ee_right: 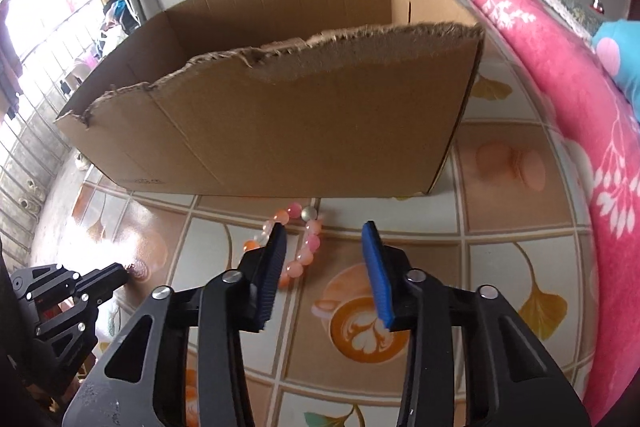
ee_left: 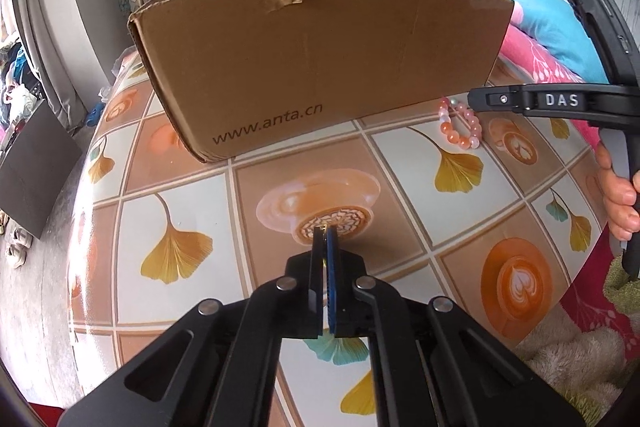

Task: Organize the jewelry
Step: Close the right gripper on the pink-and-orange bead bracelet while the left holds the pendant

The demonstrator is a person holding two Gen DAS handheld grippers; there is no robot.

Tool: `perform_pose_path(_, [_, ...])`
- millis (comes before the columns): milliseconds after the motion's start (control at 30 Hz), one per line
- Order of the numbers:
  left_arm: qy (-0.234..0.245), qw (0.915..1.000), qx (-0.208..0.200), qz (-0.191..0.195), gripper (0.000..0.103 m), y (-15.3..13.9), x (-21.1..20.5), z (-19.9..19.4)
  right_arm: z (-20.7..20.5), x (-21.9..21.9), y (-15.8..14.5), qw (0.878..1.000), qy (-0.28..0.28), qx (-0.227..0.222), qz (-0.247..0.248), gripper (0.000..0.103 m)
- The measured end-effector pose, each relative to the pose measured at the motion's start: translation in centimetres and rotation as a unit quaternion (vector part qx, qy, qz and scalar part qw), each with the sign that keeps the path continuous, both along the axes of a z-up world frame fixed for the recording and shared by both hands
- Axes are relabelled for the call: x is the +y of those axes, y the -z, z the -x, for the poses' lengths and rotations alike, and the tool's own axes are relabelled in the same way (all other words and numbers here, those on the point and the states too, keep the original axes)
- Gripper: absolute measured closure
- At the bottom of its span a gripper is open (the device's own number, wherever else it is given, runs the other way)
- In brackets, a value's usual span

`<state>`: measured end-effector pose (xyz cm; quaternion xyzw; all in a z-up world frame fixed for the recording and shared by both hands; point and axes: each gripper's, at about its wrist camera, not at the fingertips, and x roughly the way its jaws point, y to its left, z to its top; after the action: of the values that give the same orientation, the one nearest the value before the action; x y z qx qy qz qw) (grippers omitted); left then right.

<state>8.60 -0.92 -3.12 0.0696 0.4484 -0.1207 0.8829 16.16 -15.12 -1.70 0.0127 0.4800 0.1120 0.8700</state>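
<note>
Jewelry here means a bead bracelet (ee_right: 298, 247) of pink, orange and pale beads with one silvery bead, lying flat on the counter (ee_right: 500, 227) just in front of the near wall of a cardboard box (ee_right: 304, 131), close to it but apart. The right gripper (ee_right: 325, 239) hangs tilted down over the bracelet with its blue-padded jaws parted; the left pad covers part of the loop, the right pad stands to the side of it, and neither pad visibly presses a bead, so nothing is grasped. From the left wrist view the bracelet (ee_left: 460, 125) shows beside the box's right corner, with the right gripper (ee_left: 476, 99) reaching in above it and a hand (ee_left: 618, 199) on its handle. The left gripper (ee_left: 325, 233) is clenched, its pads pressed flat together over a coffee-cup print on the patterned counter (ee_left: 192, 195); whether anything thin sits between them cannot be told. The box (ee_left: 320, 59) has a torn upper edge and stands open at the top.
</note>
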Motion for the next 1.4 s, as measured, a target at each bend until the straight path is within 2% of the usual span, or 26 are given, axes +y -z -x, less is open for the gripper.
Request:
perform_pose_path(200, [-0.009, 0.9999, 0.014, 0.000, 0.102, -0.1, -0.3, -0.3, -0.6, 1.1, 0.7, 0.999, -0.019, 0.005, 0.027, 0.075])
perform_pose_path(233, [-0.010, 0.9998, 0.014, -0.002, 0.102, -0.1, -0.3, -0.3, -0.5, 1.2, 0.9, 0.999, -0.020, 0.006, 0.035, 0.079])
perform_pose_path(367, [-0.017, 0.9997, 0.016, -0.005, 0.102, -0.1, -0.4, -0.4, -0.4, 1.6, 1.1, 0.998, -0.025, -0.001, 0.055, 0.083])
perform_pose_path(533, [-0.025, 0.9995, 0.020, 0.005, 0.102, -0.2, 0.0, -0.5, -0.4, 1.3, 1.0, 0.998, -0.023, 0.000, 0.060, 0.094])
perform_pose_path(767, [-0.028, 0.9994, 0.020, 0.002, 0.102, -0.1, 0.1, -0.4, 0.0, 0.6, 1.2, 0.998, -0.020, 0.002, 0.064, 0.095])
perform_pose_path(1067, [-0.030, 0.9993, 0.020, 0.003, 0.102, -0.2, 0.1, -0.5, 0.1, 1.7, 1.1, 0.998, -0.021, -0.002, 0.066, 0.096])
perform_pose_path(1400, [-0.031, 0.9994, 0.014, 0.000, 0.102, -0.1, 0.3, -0.5, 2.5, 0.8, -2.0, 0.998, -0.024, -0.040, 0.050, 0.096])
